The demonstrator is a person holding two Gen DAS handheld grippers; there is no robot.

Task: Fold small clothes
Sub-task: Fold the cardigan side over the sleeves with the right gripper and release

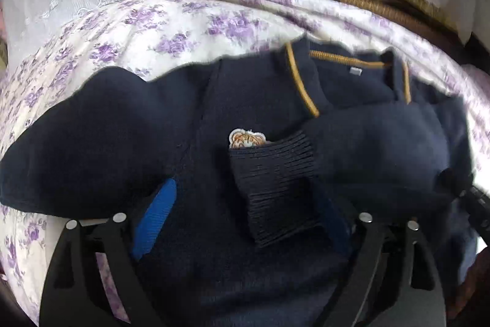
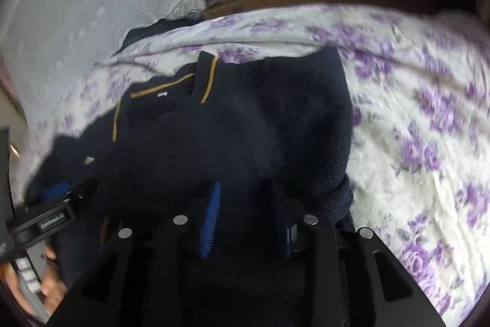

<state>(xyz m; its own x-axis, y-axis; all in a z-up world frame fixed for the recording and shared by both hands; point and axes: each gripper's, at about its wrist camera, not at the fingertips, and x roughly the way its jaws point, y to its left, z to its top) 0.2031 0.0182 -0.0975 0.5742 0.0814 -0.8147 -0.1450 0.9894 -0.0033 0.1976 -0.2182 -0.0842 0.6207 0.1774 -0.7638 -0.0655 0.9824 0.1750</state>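
Here, a floral bedsheet (image 1: 159, 29) carries a navy sweater (image 1: 128, 127), collar (image 1: 301, 81) toward the far side, its long axis running away from both cameras. One sleeve lies folded across the chest, its ribbed cuff (image 1: 275, 189) partly covering a tiger patch (image 1: 245, 138). The left gripper (image 1: 245, 222) stands wide apart over the lower body, with that cuff between its blue pads. The right gripper (image 2: 245, 216) is narrower, with dark knit bunched between its fingers; whether it grips cannot be told.
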